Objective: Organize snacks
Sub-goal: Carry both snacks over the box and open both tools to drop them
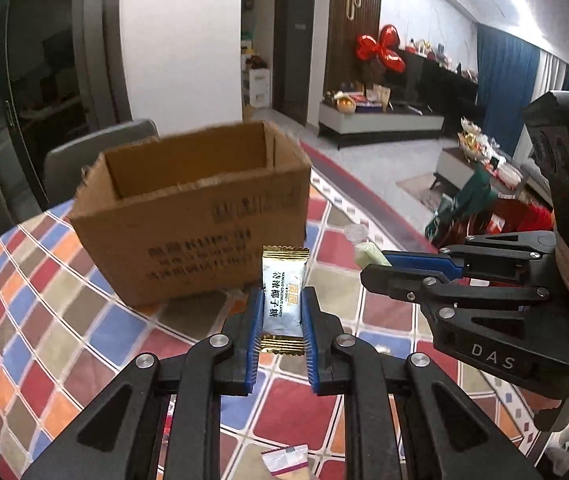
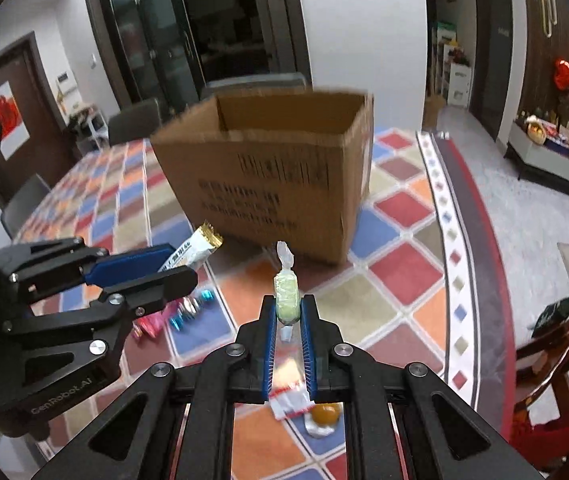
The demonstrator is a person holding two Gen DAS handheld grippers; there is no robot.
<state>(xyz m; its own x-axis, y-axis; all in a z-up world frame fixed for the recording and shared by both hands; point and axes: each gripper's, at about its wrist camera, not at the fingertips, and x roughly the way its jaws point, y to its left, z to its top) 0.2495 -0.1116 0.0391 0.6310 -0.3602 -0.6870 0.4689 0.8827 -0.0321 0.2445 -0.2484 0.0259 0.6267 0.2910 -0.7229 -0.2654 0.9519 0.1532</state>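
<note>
My left gripper point(image 1: 282, 300) is shut on a white coconut candy packet point(image 1: 283, 300) with gold ends, held above the table in front of the open cardboard box point(image 1: 192, 208). My right gripper point(image 2: 287, 307) is shut on a pale green twist-wrapped candy point(image 2: 286, 292), also raised before the cardboard box point(image 2: 276, 176). In the left wrist view the right gripper point(image 1: 376, 266) comes in from the right with the green candy point(image 1: 370, 255) at its tip. In the right wrist view the left gripper point(image 2: 176, 264) comes in from the left with the coconut candy point(image 2: 196, 246).
The table point(image 1: 44, 320) has a cloth of coloured diamonds. Loose snacks lie on it: blue and pink foil candies point(image 2: 180, 314), a red-and-white packet point(image 2: 290, 398), an orange sweet point(image 2: 324, 414). Grey chairs point(image 1: 100, 152) stand behind the box. The table's edge point(image 2: 484, 264) runs along the right.
</note>
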